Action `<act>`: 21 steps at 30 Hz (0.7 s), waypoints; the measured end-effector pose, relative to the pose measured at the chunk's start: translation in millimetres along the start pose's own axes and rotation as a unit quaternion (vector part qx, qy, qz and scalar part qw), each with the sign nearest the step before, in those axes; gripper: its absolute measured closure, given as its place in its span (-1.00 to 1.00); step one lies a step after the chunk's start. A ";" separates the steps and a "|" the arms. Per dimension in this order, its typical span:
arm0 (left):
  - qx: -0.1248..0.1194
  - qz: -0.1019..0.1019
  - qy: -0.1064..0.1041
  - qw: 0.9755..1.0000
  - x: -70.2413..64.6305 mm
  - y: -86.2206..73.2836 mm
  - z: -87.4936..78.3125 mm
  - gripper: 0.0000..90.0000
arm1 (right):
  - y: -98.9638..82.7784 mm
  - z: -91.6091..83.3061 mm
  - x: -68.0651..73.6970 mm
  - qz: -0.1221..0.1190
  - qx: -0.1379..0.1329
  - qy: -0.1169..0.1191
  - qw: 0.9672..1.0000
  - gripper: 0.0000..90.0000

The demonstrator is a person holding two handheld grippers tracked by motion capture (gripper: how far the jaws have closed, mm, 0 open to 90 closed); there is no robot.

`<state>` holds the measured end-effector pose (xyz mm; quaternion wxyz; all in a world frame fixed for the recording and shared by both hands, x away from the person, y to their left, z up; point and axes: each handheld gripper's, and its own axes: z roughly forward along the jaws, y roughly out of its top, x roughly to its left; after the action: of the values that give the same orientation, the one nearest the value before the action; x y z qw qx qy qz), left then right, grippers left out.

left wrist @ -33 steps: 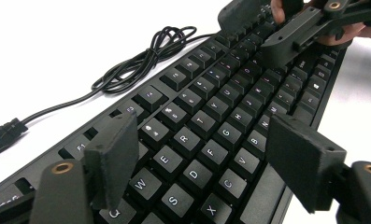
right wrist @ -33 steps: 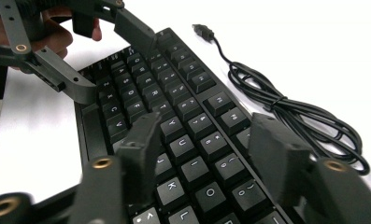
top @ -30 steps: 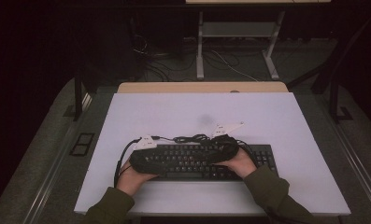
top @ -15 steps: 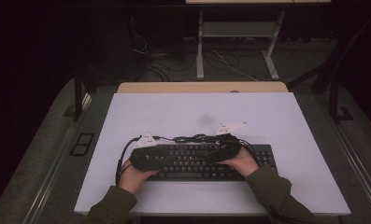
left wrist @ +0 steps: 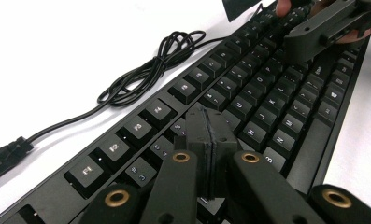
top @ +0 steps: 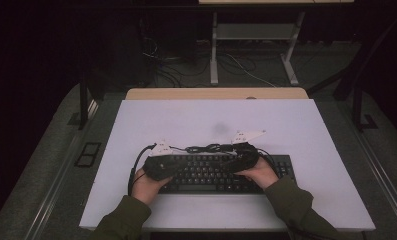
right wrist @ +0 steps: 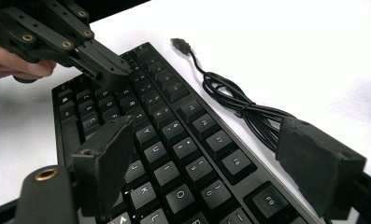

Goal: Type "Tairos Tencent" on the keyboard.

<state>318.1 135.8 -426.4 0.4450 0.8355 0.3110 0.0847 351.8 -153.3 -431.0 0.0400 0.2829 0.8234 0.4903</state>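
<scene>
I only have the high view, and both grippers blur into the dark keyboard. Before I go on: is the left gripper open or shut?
Observer: Shut. The left gripper has just been closing, and its jaws now meet with nothing between them, over the upper key rows of the keyboard.
Operator: And the right one?
Observer: The right gripper stands wide open over the keys, gripping nothing.
Operator: Is the keyboard's cable plugged in anywhere?
Observer: No. The cable lies bundled on the table along the keyboard's far edge, and its USB plug lies free.
</scene>
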 end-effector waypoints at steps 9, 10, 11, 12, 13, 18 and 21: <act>0.011 -0.003 -0.003 1.000 -1.1 0.0 7.3 0.98 | 0.6 -0.6 0.4 -0.001 0.001 0.001 1.000 -0.57; 0.015 0.000 -0.002 1.000 -0.7 -0.2 7.6 0.98 | 0.5 -0.6 0.3 -0.002 0.001 0.001 1.000 -0.57; 0.016 0.000 -0.001 1.000 -0.5 -0.5 8.3 0.98 | 0.5 -0.5 0.3 -0.002 0.001 0.001 1.000 -0.57; 0.019 0.000 -0.001 1.000 -0.1 -0.8 9.0 0.98 | 0.4 -0.4 0.3 -0.002 0.001 0.000 1.000 -0.57; 0.019 -0.002 -0.001 1.000 0.1 -1.1 9.6 0.98 | 0.4 -0.3 0.4 -0.002 0.002 0.000 1.000 -0.57; 0.025 -0.001 -0.002 1.000 0.3 -1.5 10.9 0.98 | 0.6 -0.2 0.9 -0.001 0.001 0.000 1.000 -0.57; 0.028 0.000 -0.002 1.000 -0.2 -1.7 11.7 0.98 | 0.6 -0.1 1.0 -0.001 0.001 0.000 1.000 -0.57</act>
<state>322.1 128.4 -434.6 0.4221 0.8478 0.3124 0.0741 351.2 -152.7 -430.3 0.0407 0.2822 0.8243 0.4891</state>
